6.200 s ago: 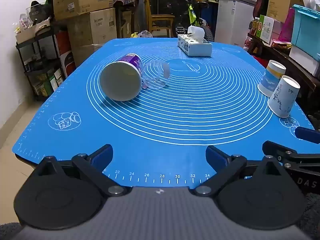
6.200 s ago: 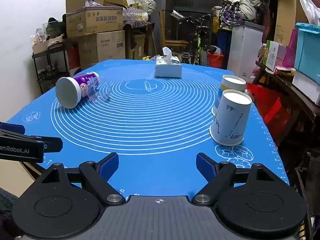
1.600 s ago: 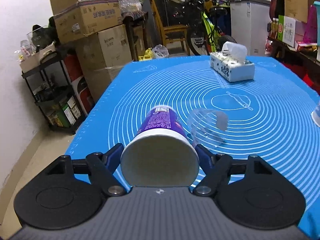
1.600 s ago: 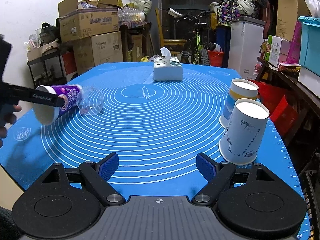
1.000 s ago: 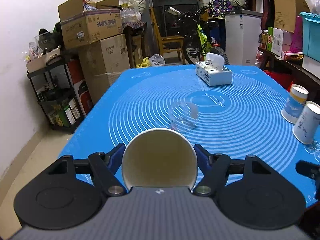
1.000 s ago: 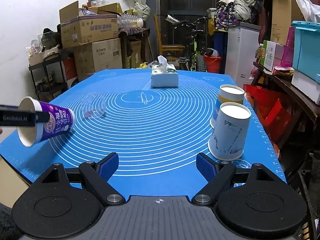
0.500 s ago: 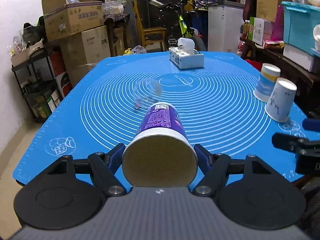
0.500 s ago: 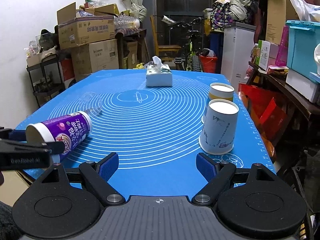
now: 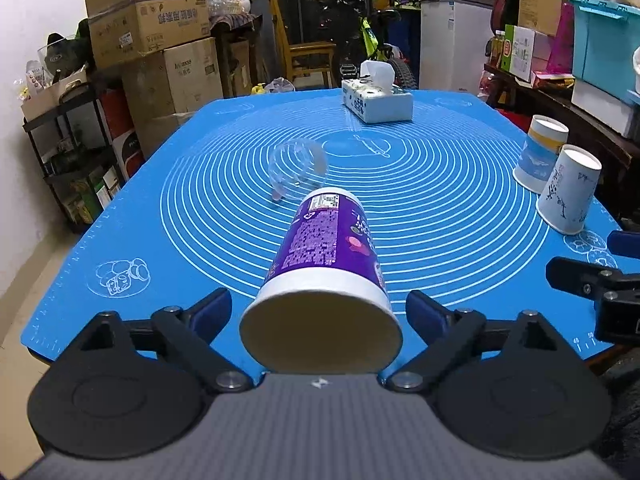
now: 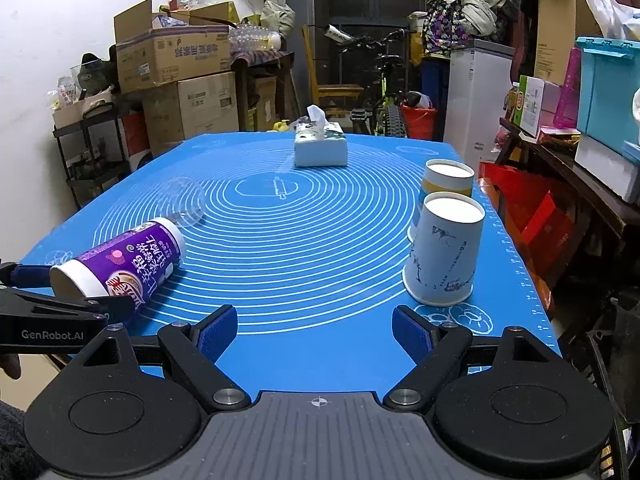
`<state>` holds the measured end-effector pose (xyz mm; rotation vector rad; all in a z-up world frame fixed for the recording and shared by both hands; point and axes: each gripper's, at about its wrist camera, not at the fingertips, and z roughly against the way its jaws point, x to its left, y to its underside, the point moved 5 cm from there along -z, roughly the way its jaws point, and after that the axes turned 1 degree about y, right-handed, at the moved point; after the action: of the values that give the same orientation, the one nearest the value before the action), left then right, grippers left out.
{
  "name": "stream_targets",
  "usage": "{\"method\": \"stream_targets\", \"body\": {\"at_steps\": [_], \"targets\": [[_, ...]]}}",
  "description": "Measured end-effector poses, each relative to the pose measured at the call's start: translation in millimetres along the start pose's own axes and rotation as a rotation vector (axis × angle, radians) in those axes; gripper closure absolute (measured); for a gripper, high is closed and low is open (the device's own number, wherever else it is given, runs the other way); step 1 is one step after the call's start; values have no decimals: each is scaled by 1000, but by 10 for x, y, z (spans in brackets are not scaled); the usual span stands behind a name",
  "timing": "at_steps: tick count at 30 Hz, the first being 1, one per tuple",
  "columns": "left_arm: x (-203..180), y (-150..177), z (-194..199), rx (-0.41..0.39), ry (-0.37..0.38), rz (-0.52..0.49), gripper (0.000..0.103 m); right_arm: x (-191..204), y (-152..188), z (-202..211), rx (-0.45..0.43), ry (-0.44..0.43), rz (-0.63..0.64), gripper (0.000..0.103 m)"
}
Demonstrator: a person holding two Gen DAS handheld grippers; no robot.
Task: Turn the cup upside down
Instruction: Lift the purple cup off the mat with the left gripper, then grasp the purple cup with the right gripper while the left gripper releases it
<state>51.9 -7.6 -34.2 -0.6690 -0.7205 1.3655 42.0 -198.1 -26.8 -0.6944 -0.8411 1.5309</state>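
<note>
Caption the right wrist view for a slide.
Purple cup lying on its side on the blue mat, mouth between the left gripper fingers; two paper cups stand inverted at right.

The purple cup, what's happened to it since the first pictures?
The left gripper grabbed the purple cup, lifted it away from the clear plastic cup, brought it nearer and has now opened around it. The right gripper, tissue box and upturned paper cups stayed put.
</note>
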Motion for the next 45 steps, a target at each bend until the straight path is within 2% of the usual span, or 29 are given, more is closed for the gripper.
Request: {"method": "stream_targets", "body": {"at_steps": [4,11,16,20,23,27,32,35,38,41,43,45], "targets": [[22,-18,-1,-1,-3,3,4,9,-9,-5,0,-1,3,17],[74,-61,94,1,20,30,4,61,-107,-5,-3,-18,17,16],[176,-194,346,-52,48,55,4,269,-326,-37,32,-94,32,11],[359,-293,418,-54,13,78,3,527,-522,-154,73,-162,57,10],[552,-330,366,-45,-29,111,3,723,-655,-352,152,-225,53,10],[805,-321,210,-1,-56,133,3,940,-782,-724,324,-309,-9,10],[1019,-269,51,27,-106,150,3,1140,-747,-1175,520,-356,-65,9],[1077,-233,8,40,-108,159,3,1217,-692,-1339,599,-395,-124,9],[1071,-216,-16,44,-108,148,3,1279,-680,-1315,609,-449,-156,24],[1049,-202,-15,45,-102,140,3,1249,-656,-1263,579,-460,-162,25],[1036,-207,-14,42,-95,143,3,1149,-696,-1188,514,-428,-157,26],[1033,-213,-13,36,-90,147,3,1074,-776,-1024,386,-357,-97,27]]}}
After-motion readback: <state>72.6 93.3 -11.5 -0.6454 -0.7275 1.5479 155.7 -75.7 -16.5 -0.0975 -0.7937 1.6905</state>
